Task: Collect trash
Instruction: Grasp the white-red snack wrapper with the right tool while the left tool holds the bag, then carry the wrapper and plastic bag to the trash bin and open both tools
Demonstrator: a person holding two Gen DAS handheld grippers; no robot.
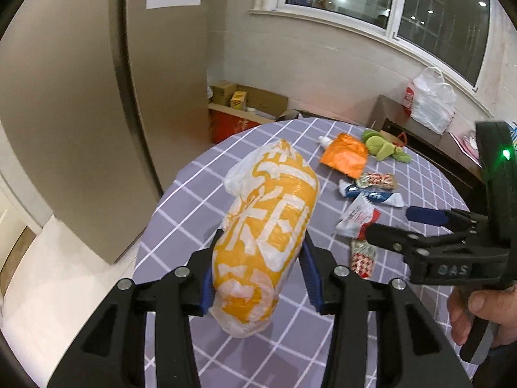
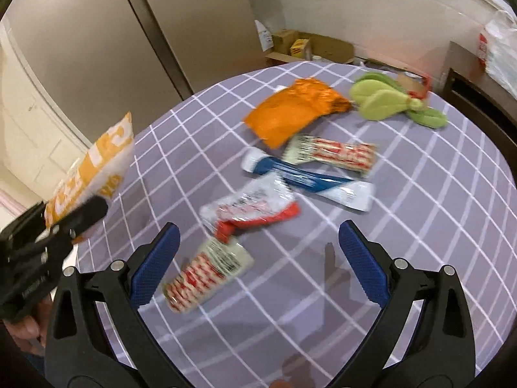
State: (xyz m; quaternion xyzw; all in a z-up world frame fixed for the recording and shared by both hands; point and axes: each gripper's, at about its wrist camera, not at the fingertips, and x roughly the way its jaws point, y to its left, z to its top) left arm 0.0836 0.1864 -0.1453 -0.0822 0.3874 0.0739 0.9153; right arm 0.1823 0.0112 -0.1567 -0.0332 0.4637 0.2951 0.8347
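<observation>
My left gripper (image 1: 258,258) is shut on a yellow and white plastic bag (image 1: 268,226) and holds it above the round table's left side; the bag also shows at the left of the right wrist view (image 2: 93,168). My right gripper (image 2: 258,242) is open and empty above several wrappers: a red and white patterned wrapper (image 2: 206,271) by its left finger, a white and red wrapper (image 2: 252,210), a blue and white wrapper (image 2: 307,177), another patterned wrapper (image 2: 332,155) and an orange foil pouch (image 2: 290,113). The right gripper also shows in the left wrist view (image 1: 387,223).
The table has a purple checked cloth (image 2: 404,226). A green plush toy (image 2: 394,100) lies at its far side. Cardboard boxes (image 1: 248,100) sit on the floor by the wall. A white plastic bag (image 1: 429,100) rests on a dark side cabinet (image 1: 404,123). A beige door (image 1: 64,97) stands left.
</observation>
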